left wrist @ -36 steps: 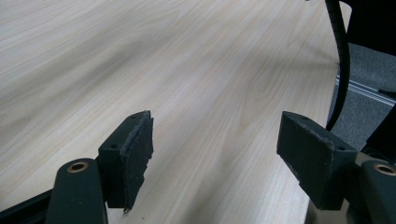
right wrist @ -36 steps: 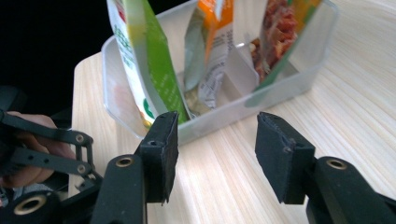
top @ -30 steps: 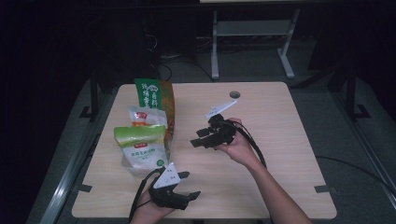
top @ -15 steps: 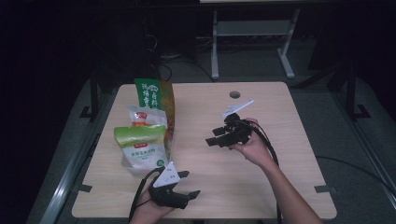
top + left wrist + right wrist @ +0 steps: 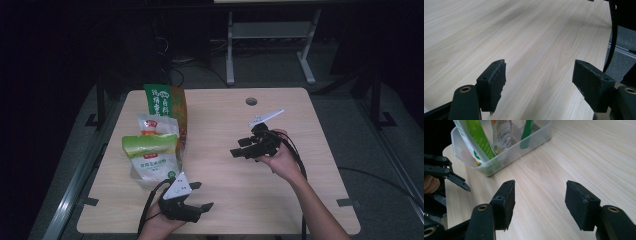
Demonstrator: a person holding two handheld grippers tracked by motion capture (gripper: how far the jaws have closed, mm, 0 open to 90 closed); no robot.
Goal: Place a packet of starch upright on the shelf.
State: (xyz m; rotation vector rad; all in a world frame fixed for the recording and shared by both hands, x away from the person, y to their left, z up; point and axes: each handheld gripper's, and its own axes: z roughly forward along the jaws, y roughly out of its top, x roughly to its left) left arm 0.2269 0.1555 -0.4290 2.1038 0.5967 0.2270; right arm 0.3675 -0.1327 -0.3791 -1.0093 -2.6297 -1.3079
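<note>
a clear plastic bin (image 5: 499,157) on the wooden surface (image 5: 300,200) holds upright snack pouches (image 5: 150,157) with unreadable print, while the left gripper (image 5: 197,197) and right gripper (image 5: 240,148) both gape wide, empty.

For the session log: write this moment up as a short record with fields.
surface: wooden table
container: clear plastic bin at the table's left side
contents: three snack pouches standing upright in it
left gripper: open, holding nothing, near the front edge
right gripper: open, holding nothing, pointing toward the bin
</note>
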